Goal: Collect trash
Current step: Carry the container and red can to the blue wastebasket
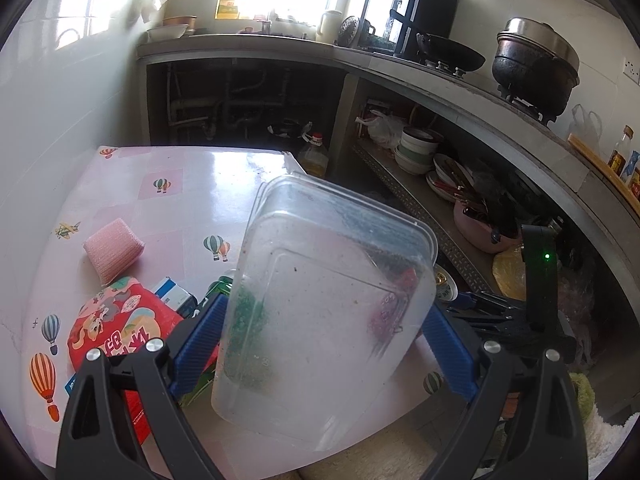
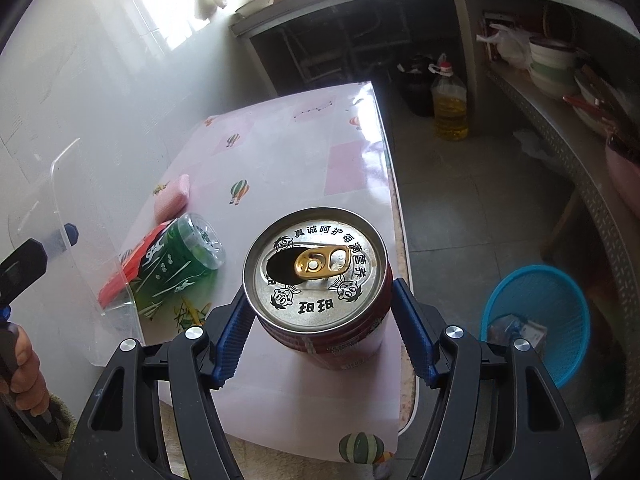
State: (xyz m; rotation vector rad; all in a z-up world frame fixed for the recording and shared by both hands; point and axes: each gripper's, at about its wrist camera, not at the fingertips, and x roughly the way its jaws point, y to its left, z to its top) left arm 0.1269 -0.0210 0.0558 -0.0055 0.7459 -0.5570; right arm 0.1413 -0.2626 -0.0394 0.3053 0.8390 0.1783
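Here, the table (image 2: 304,148) under its pink balloon-print cover fills the near corner, with a blue wastebasket (image 2: 536,304) on the floor just off its right edge. The left gripper (image 1: 324,320) clamps a clear plastic container (image 1: 328,300), tilted above the tabletop. The right gripper (image 2: 320,312) brackets an upright red can (image 2: 320,276) (tab pulled, hole open), its blue pads touching or just beside the can's sides.

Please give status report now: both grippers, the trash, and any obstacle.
Left gripper shut on clear plastic container. Right gripper shut on opened red drink can. Blue mesh trash basket on floor, right of table; path looks unobstructed.
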